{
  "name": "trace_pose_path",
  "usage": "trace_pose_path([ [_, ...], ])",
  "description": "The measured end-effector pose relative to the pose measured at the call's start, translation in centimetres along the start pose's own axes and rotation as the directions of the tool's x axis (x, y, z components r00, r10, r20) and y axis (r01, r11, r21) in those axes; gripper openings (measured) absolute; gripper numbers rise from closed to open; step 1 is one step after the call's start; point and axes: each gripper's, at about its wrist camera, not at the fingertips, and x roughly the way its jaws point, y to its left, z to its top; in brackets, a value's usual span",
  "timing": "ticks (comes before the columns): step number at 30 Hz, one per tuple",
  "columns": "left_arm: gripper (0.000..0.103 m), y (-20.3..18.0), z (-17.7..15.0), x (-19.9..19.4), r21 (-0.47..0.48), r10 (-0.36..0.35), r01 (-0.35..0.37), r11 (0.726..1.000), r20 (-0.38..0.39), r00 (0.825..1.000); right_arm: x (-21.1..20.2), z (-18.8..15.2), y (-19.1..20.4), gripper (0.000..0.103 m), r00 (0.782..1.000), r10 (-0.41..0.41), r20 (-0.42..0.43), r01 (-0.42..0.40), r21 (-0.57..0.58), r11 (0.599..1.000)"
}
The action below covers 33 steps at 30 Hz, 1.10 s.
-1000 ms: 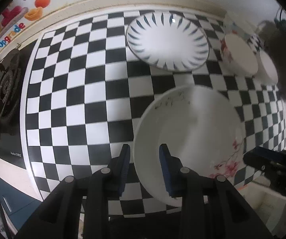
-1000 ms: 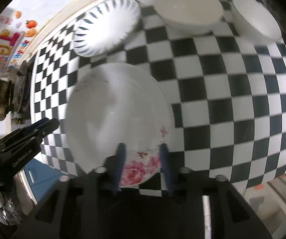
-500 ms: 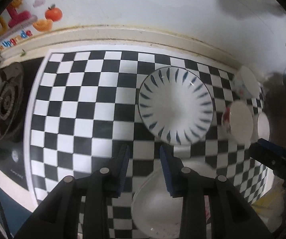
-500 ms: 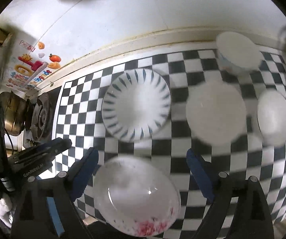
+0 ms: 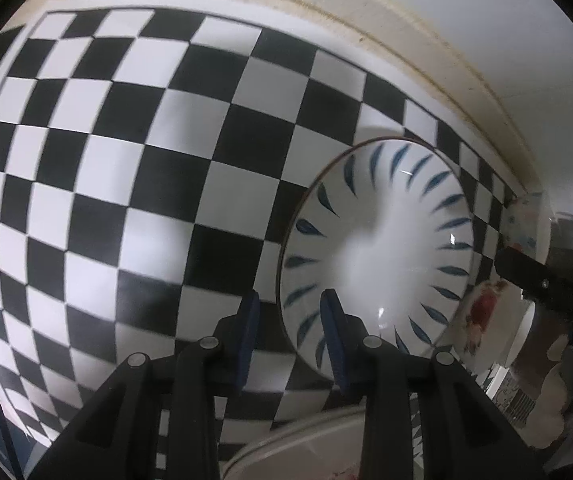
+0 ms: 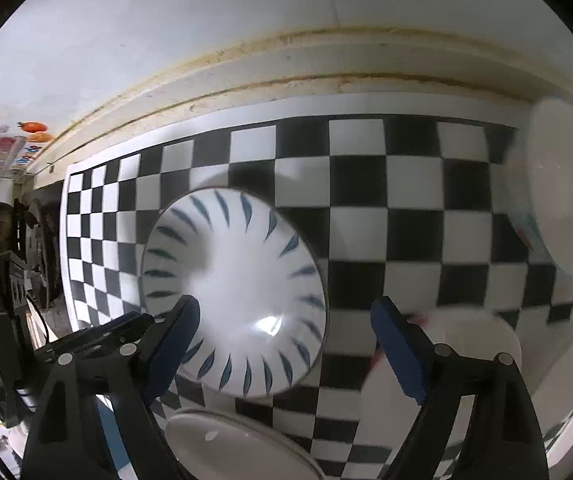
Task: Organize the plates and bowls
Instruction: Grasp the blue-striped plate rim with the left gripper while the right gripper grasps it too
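Left tongs (image 5: 288, 316) narrowly spread, nothing between the pads, rim of the blue-leaf plate (image 5: 378, 248) just under them but not pinched; right tongs (image 6: 286, 320) wide apart and closing a touch, empty, blue-leaf plate (image 6: 234, 296) below and between the jaws; nearest the cam, white plate (image 6: 238, 448) at the tabletop's front edge; floral bowl (image 6: 446, 340) beside the right finger, blurred, prob. a bowl; checkered tabletop (image 6: 366, 168) runs back; far right, white bowl (image 6: 558, 184) tilted-looking near the wall ledge (image 6: 326, 68).
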Motion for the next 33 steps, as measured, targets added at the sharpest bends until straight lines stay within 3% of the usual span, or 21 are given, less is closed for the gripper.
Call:
trace_pose_path([
  [5, 0.029, 0.0, 0.6, 1.9, -0.005, 0.005, -0.005, 1.0, -0.031, 1.0, 2.8, 1.7, 0.2, 0.077, 0.997, -0.018, -0.072, 0.015, -0.036, 0.999],
  [11, 0.029, -0.5, 0.8, 2.0, 0.015, -0.011, 0.011, 1.0, -0.004, 1.0, 5.6, 2.5, -0.6, 0.061, 0.99, -0.028, -0.14, 0.023, -0.037, 0.999],
  [15, 0.024, -1.0, 0.4, 2.3, 0.049, -0.013, 0.013, 0.999, -0.003, 1.0, 6.2, 2.6, -1.1, 0.027, 0.988, -0.011, -0.151, 0.009, -0.017, 1.0],
  [21, 0.024, -0.7, 0.5, 2.1, 0.075, 0.013, -0.016, 0.997, 0.049, 0.999, 6.0, 1.5, -0.9, 0.024, 0.991, -0.043, -0.126, 0.038, -0.038, 0.999],
  [33, 0.024, -0.9, -0.4, -1.0, 0.13, 0.029, -0.046, 0.99, 0.133, 0.991, 4.3, -1.8, 0.0, 0.017, 0.997, 0.006, -0.077, -0.009, -0.038, 0.999],
])
